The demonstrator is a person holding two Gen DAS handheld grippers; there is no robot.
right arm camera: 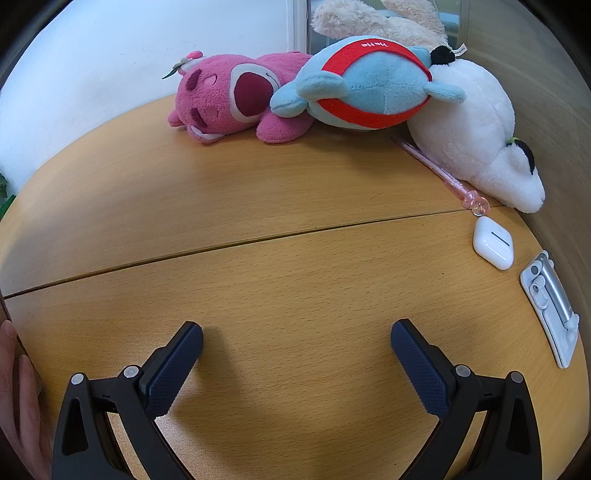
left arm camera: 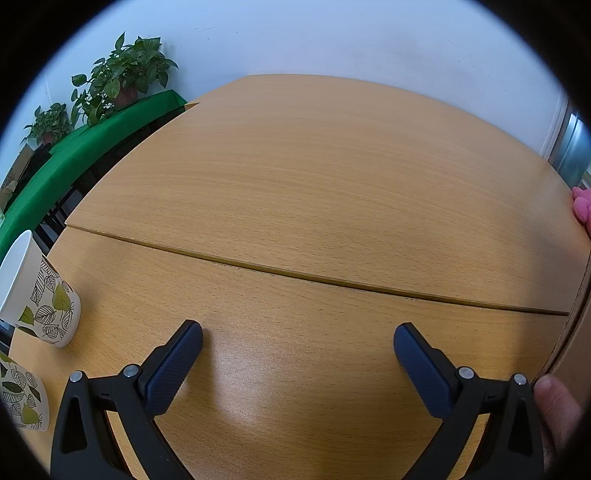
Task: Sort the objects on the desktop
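In the right wrist view a pink plush bear [right arm camera: 229, 98], a blue and red plush [right arm camera: 369, 88] and a white plush [right arm camera: 476, 136] lie in a row at the table's far edge. A pink pen [right arm camera: 439, 170], a white earbud case [right arm camera: 493, 242] and a silver-white phone stand [right arm camera: 552, 306] lie at the right. My right gripper [right arm camera: 297, 343] is open over bare wood, well short of them. My left gripper [left arm camera: 297, 345] is open too, holding nothing. Two leaf-patterned cups, one [left arm camera: 40, 295] above the other [left arm camera: 24, 398], stand at its left.
The wooden table [left arm camera: 314, 192] has a seam running across it. A green-covered bench [left arm camera: 85, 147] with potted plants [left arm camera: 125, 74] stands beyond the left edge. A beige plush [right arm camera: 376, 18] lies behind the toys. A wooden panel [right arm camera: 546, 74] rises at right. A hand [right arm camera: 18, 398] shows at the left border.
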